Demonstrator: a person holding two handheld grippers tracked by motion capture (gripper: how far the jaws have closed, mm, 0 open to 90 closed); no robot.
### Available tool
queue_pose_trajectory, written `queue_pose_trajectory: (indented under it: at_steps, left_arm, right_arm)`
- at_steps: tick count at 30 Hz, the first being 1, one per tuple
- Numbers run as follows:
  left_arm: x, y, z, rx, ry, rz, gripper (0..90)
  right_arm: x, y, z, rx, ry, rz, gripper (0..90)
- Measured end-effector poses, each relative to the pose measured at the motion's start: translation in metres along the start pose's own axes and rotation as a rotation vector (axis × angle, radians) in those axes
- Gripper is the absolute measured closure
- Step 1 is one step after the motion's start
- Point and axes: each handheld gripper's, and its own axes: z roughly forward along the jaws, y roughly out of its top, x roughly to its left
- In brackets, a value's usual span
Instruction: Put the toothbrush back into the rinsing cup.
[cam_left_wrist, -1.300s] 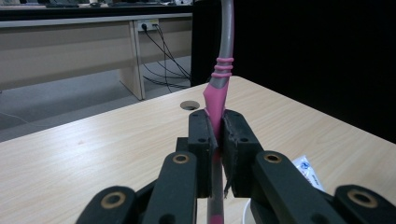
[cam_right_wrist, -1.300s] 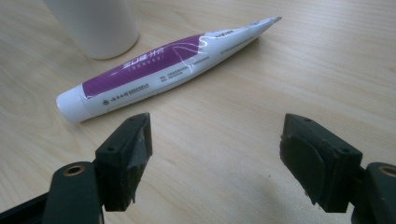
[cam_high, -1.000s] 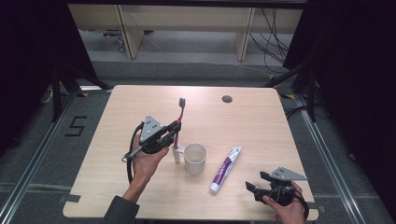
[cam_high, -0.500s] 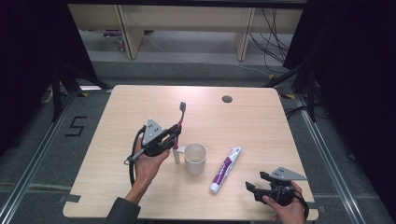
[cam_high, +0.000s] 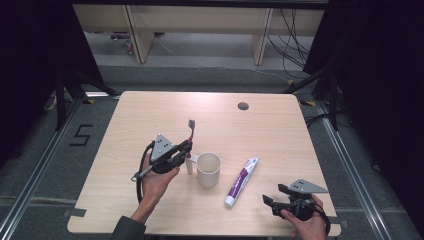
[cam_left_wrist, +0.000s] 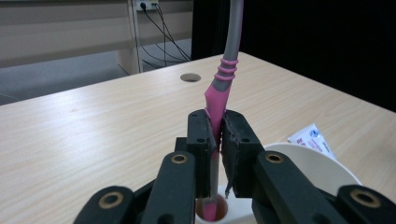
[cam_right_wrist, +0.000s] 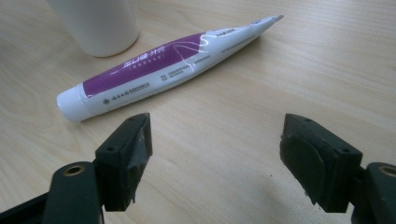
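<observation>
My left gripper (cam_high: 187, 148) (cam_left_wrist: 216, 133) is shut on a pink and grey toothbrush (cam_high: 190, 129) (cam_left_wrist: 220, 86), which stands almost upright with its bristle head up. The brush's lower end sits in a small white ring (cam_left_wrist: 236, 205) beside the white cup (cam_high: 208, 170) (cam_left_wrist: 322, 165). A purple and white toothpaste tube (cam_high: 241, 181) (cam_right_wrist: 168, 65) lies on the table right of the cup, cap toward the front. My right gripper (cam_high: 273, 194) (cam_right_wrist: 215, 154) is open near the front right corner, just short of the tube, with nothing between its jaws.
The wooden table (cam_high: 150, 115) has a round cable hole (cam_high: 243, 106) (cam_left_wrist: 190, 77) near its far edge. The cup (cam_right_wrist: 95, 23) stands just beyond the tube's cap end. Cables and wooden shelf legs stand on the floor past the table.
My left hand has come down a little with the toothbrush, and the brush's head stands lower above the table. The right gripper has kept still.
</observation>
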Motion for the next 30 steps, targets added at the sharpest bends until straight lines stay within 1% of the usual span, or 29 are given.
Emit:
queue_pose_trajectory:
  at_steps: [6,7,9,10,22,23,25,26,28,30]
  left_arm:
    - [0.0,-0.008,0.0,0.021,-0.01,-0.006,80.7]
    - [0.001,-0.01,-0.001,0.026,-0.012,-0.002,80.6]
    - [0.001,-0.011,0.0,0.024,-0.021,-0.002,80.4]
    - [0.0,-0.012,-0.001,0.033,-0.014,-0.003,80.3]
    - [0.002,-0.017,-0.001,0.046,-0.032,-0.007,77.5]
    - [0.001,-0.018,-0.002,0.054,-0.031,-0.01,77.2]
    - [0.001,-0.018,-0.002,0.052,-0.038,-0.015,74.2]
    - [0.001,-0.018,-0.003,0.053,-0.034,-0.014,72.2]
    - [0.001,-0.017,-0.004,0.048,-0.039,-0.012,70.1]
    - [0.0,-0.016,-0.006,0.049,-0.032,-0.016,63.7]
  right_arm:
    - [0.0,0.0,0.0,0.001,0.0,0.003,26.3]
    - [0.0,0.0,0.0,0.001,0.0,0.002,26.3]
    - [0.0,0.0,0.0,0.001,0.003,0.002,26.3]
    - [0.0,0.0,0.0,0.002,0.001,0.001,26.3]
    - [0.0,0.0,0.0,0.001,0.0,-0.002,26.3]
    - [0.0,0.0,0.0,0.002,0.001,-0.001,26.3]
    - [0.0,0.0,0.0,0.002,0.001,-0.001,26.3]
    - [0.0,0.0,0.0,0.002,0.002,0.0,26.3]
    - [0.0,0.0,0.0,0.002,0.001,-0.002,26.3]
    - [0.0,0.0,0.0,0.001,0.001,-0.002,26.3]
